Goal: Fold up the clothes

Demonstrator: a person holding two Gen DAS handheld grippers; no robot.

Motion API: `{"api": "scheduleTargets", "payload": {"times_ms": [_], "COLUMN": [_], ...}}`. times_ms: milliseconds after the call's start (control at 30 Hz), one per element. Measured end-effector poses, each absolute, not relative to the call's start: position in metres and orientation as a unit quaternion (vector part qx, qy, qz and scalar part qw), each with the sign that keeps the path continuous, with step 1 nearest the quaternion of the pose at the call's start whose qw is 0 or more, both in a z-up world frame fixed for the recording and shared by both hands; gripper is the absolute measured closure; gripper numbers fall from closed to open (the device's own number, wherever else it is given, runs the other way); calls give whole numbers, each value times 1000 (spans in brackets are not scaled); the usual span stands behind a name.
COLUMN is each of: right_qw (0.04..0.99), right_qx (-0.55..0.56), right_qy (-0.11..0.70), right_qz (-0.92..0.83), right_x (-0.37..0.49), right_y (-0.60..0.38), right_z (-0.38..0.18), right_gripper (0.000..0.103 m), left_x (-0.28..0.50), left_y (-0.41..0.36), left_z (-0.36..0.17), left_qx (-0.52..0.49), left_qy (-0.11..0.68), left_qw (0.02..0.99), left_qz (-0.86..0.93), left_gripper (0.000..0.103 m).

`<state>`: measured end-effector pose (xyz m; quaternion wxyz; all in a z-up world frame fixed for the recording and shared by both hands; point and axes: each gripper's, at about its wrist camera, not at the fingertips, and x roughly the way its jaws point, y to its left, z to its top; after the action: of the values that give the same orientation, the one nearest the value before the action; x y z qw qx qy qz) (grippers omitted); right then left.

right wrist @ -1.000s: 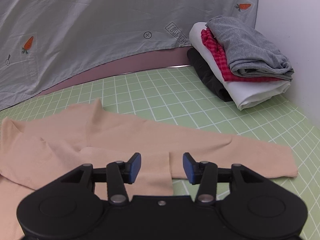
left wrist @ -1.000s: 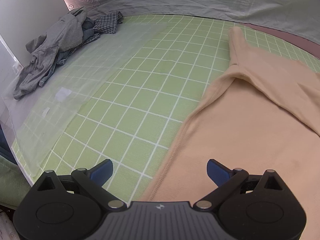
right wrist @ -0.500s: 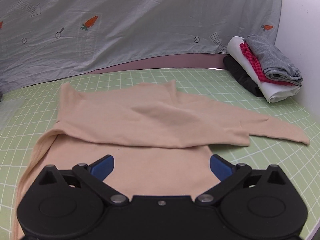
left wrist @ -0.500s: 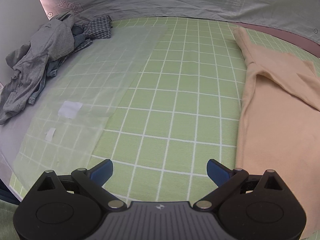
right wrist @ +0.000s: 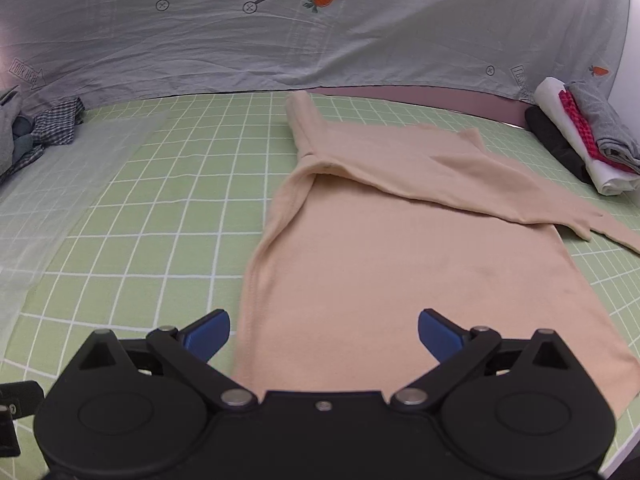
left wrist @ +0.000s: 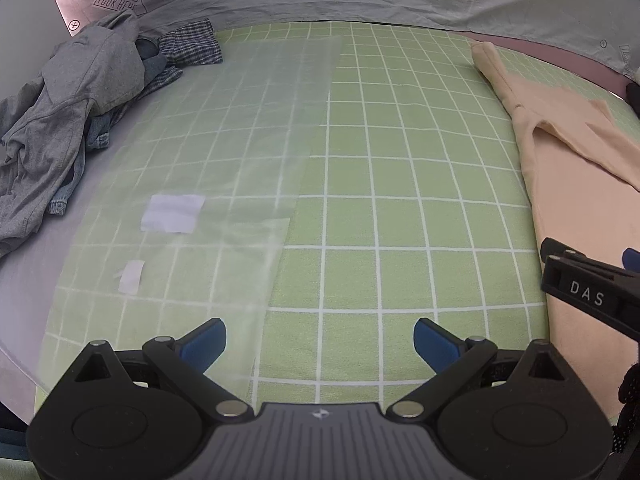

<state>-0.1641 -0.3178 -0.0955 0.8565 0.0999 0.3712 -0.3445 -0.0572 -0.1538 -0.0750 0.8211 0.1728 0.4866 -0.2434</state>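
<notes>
- The green grid mat point(right wrist: 168, 216) spreads under both my tools, a grey carrot-print sheet point(right wrist: 280, 40) hanging behind it and a translucent plastic sheet point(left wrist: 208, 152) covering its left side.
- The peach long-sleeve top point(right wrist: 400, 256) lies flat on the mat's right half, one sleeve already crossed over the chest, its tip poking out past the far edge.
- A heap of unfolded clothes point(left wrist: 72, 108) waits far left; a folded stack point(right wrist: 576, 136) sits far right, well apart from the top.
- My right gripper point(right wrist: 324, 332) hovers over the top's near hem, jaws spread wide, holding nothing.
- My left gripper point(left wrist: 320, 340) hangs over bare mat just beside the top's left edge, jaws likewise spread and empty.
- I judge the fold is midway: next, I should pinch the hem corners, one per gripper, and carry the bottom up toward the collar.
</notes>
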Motion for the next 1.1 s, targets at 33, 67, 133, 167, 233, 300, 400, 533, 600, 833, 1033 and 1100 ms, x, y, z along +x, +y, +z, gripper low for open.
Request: {"api": "scheduleTargets", "payload": {"times_ms": [33, 67, 133, 167, 233, 300, 400, 533, 600, 833, 1033, 1100], "right_qw": [856, 854, 849, 850, 852, 854, 860, 871, 872, 871, 855, 851], "right_qx": [105, 111, 121, 125, 128, 122, 114, 143, 153, 165, 172, 171], "right_qy": [377, 384, 393, 389, 384, 383, 382, 363, 349, 301, 315, 332], "right_qz": [-337, -333, -332, -332, -332, -331, -319, -300, -306, -352, -374, -368], "right_x": [-162, -160, -160, -161, -163, -163, -164, -175, -184, -224, -253, -254], "right_y": [-314, -313, -310, -308, -306, -303, -301, -308, -315, -355, -397, -405], "right_z": [-99, -102, -109, -110, -110, -110, -108, -100, -92, -57, -59, -68], "right_gripper": [18, 27, 39, 42, 51, 63, 90, 101, 101, 101, 101, 101], "left_x": [-56, -56, -55, -56, -56, -57, -57, -58, -60, -71, -93, -100], "left_y": [-152, -150, -147, -146, -145, -145, -147, -154, -160, -196, -225, -234], "left_z": [-75, -75, -76, -77, -80, -81, -81, -79, -78, -73, -76, -76], "left_qx": [173, 174, 176, 178, 181, 183, 181, 182, 182, 179, 190, 194], "left_qy": [486, 486, 487, 488, 493, 494, 492, 489, 487, 478, 481, 483], "left_qw": [821, 821, 818, 816, 812, 810, 809, 808, 806, 800, 790, 788], "left_qz": [-244, -245, -250, -252, -256, -260, -264, -276, -282, -315, -329, -330], "left_gripper": [4, 4, 4, 4, 4, 4, 4, 4, 4, 4, 4, 4]}}
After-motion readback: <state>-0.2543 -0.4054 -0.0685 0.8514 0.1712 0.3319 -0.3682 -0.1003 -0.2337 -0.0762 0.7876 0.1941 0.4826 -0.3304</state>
